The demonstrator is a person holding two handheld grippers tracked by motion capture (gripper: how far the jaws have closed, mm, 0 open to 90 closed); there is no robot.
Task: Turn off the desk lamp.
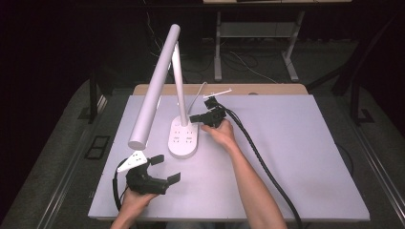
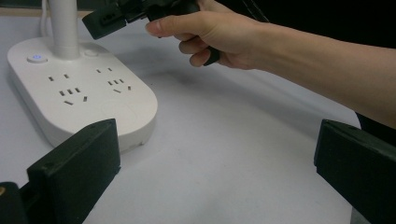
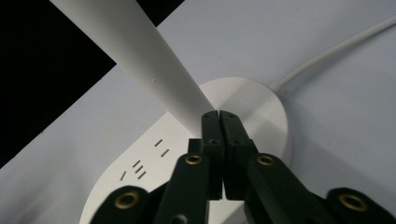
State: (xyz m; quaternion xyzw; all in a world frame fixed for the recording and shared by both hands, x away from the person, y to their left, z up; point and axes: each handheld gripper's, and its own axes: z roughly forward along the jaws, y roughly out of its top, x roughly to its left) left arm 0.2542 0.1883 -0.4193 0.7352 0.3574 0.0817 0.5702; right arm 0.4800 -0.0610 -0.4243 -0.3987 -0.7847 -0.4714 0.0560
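Right hand-held gripper (image 3: pixel 219 116), jaws closed on nothing, hovers over the lamp base (image 3: pixel 252 105) — press its button squarely; left hand-held gripper (image 1: pixel 161 168) idles open.

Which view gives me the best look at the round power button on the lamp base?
The left gripper view: the button faces the camera beside the stem, its ring visible. The high view shows the lamp base small; the right gripper view shows sockets, with the shut jaws over the button area.

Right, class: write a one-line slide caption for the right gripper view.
Shut right gripper poised over the white lamp base beside its slanting stem.
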